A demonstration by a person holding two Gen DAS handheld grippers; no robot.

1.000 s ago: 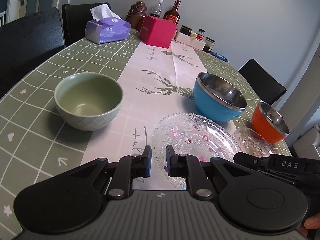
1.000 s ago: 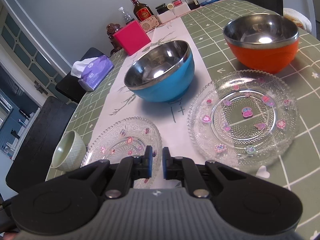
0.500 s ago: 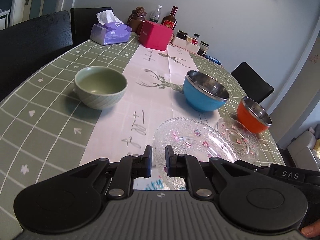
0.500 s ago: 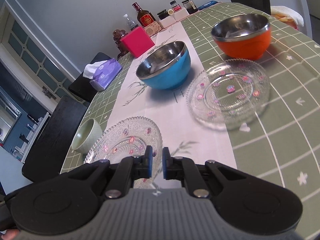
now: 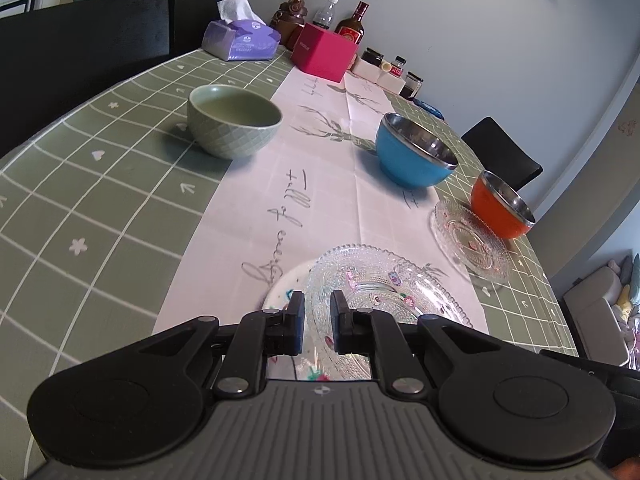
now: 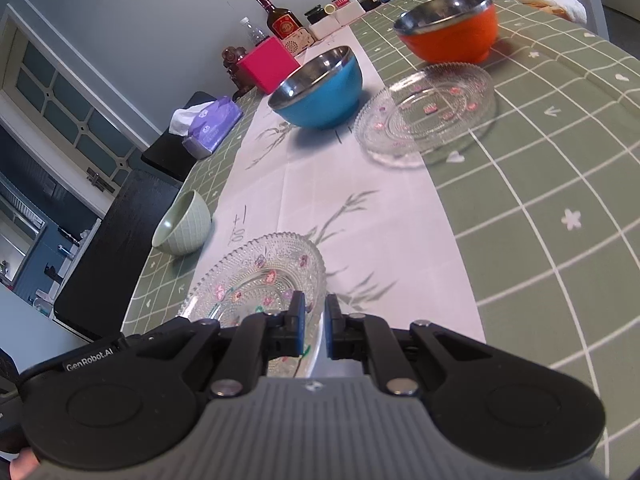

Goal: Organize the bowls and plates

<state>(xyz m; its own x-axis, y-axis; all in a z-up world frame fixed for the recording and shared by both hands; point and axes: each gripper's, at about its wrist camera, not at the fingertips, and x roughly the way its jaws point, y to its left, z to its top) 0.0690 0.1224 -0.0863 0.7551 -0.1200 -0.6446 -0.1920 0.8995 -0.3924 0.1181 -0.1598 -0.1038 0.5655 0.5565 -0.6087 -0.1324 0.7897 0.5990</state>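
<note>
Both tools grip the same glass plate (image 5: pixel 384 292) at its near rim: the left tool (image 5: pixel 317 320) is pinched on the rim at the plate's near-left side, and the right tool (image 6: pixel 315 326) is pinched on the rim at its near-right side, each with its jaws nearly closed on the glass. The plate sits at the near end of the bench (image 5: pixel 100 208), over a white plate (image 5: pixel 286 286) with coloured marks that peeks out at its left edge; whether the glass rests on it or hangs just above it I cannot tell.

The relation that matters is where the second glass plate (image 6: pixel 426 114) lies: far and to the right of the held one, just in front of the orange bowl (image 6: pixel 452 26), well apart from both tools. The right tool is the nearer to it. The blue bowl (image 5: pixel 414 156) stands far and centre, and the green bowl (image 5: pixel 234 126) far left. If the plates are to be stacked, one stack must travel along that near-left to far-right line.
</note>
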